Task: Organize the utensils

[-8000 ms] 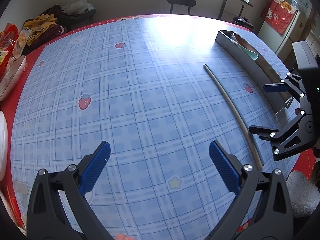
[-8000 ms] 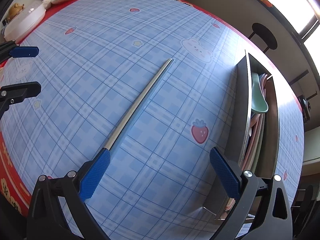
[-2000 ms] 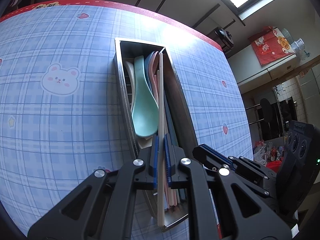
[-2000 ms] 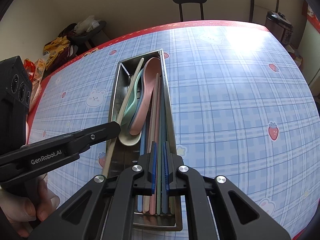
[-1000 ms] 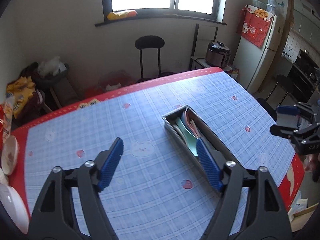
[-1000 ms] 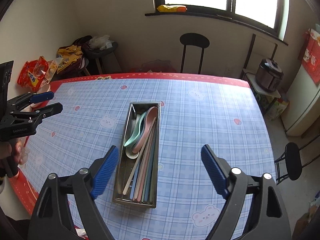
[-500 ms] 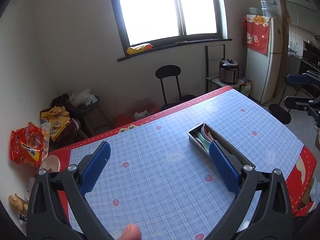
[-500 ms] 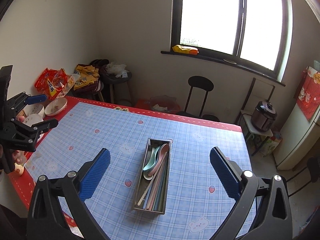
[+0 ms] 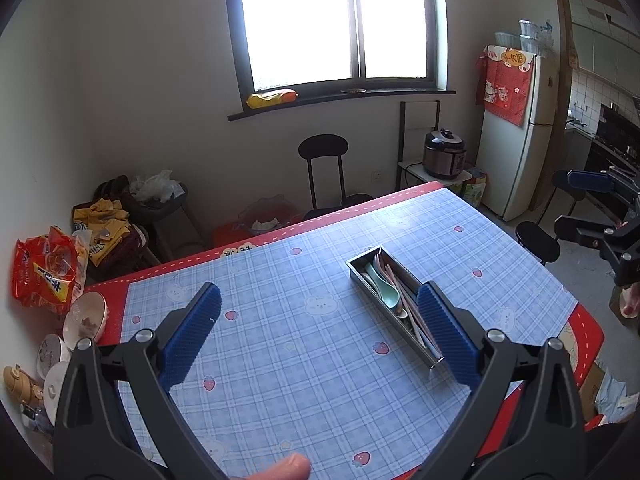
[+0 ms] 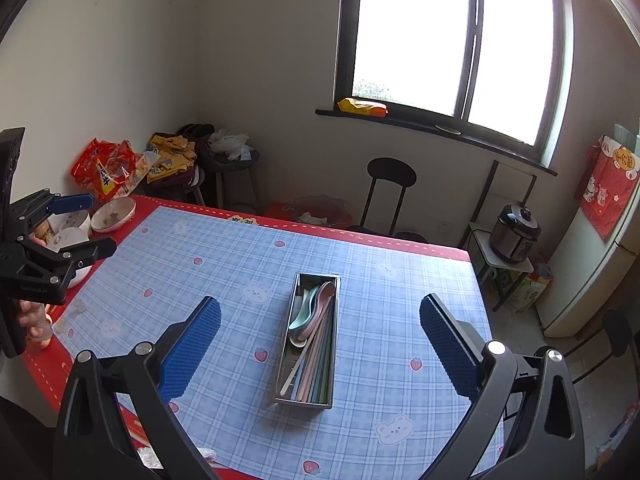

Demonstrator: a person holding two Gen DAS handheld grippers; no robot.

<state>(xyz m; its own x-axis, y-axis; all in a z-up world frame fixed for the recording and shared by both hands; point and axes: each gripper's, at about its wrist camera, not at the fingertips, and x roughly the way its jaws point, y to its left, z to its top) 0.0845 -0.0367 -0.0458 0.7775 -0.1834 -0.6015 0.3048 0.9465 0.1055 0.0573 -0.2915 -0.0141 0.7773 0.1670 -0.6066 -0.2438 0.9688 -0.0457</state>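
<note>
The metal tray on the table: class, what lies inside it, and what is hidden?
Inside the metal tray lie a mint spoon, a pink spoon and a bundle of pastel chopsticks. A pale spoon bowl peeks out beneath. The tray floor and anything under the pile are covered.

The table (image 10: 240,280) wears blue plaid with strawberries, bears, red border. Silver tray (image 10: 334,312) holds mint and pink spoons (image 10: 310,312). Claw pads (image 10: 190,346) are blue.

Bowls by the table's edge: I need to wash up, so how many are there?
3 at least, clustered at the table's red corner: a brownish bowl, a white bowl and another white bowl beside them; more may be hidden.
</note>
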